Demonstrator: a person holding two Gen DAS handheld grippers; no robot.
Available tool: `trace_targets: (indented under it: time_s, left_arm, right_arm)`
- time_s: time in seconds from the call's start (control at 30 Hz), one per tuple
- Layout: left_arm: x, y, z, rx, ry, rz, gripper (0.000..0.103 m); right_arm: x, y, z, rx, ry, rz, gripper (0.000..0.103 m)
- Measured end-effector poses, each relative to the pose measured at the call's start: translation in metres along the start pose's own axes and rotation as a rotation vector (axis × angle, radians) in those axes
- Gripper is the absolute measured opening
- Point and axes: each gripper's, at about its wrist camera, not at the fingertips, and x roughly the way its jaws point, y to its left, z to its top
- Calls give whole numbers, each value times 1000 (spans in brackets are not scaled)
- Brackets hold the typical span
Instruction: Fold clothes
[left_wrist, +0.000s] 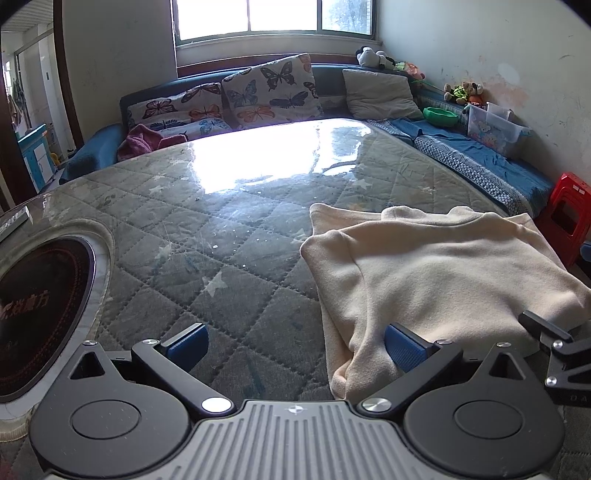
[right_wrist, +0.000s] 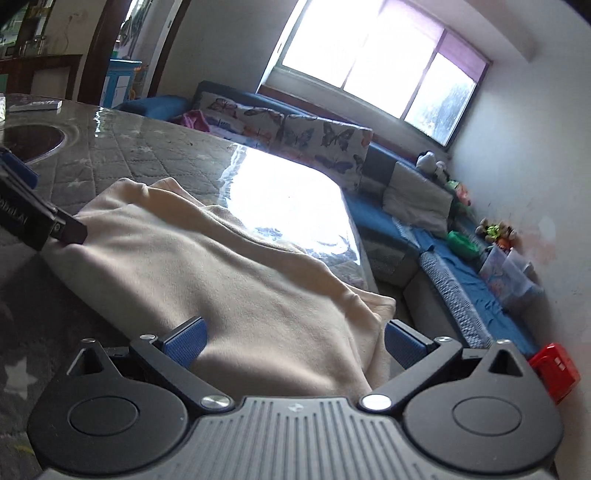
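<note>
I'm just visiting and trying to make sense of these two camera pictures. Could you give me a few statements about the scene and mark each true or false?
1. The cream garment lies on a quilted table top. True.
2. The left gripper is clamped shut on the cloth. False: its jaws are wide open, one blue finger against the cloth's edge.
3. The right gripper is open, with the garment between its fingers. True.
4. A green stool stands beside the table. False: the stool is red.
5. Butterfly-print cushions sit under the window. True.

Butterfly-print cushions (left_wrist: 258, 92) line the blue sofa (left_wrist: 480, 158) beneath the window (left_wrist: 273, 16). A red stool (left_wrist: 565, 214) stands beside the quilted table (left_wrist: 221, 229).
</note>
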Motion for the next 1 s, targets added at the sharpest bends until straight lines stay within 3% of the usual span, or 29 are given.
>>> trace_targets:
  time_s: [0.43, 0.67, 1.0]
  left_arm:
    - [0, 0, 0, -5, 4, 4, 103]
    - [-1, 0, -1, -6, 3, 4, 103]
    - [0, 0, -1, -12, 9, -1, 103]
  right_arm:
    - [6, 24, 12, -97, -45, 22, 103]
    - [0, 22, 24, -154, -116, 18, 103]
    - [60, 11, 51, -142, -44, -46, 103]
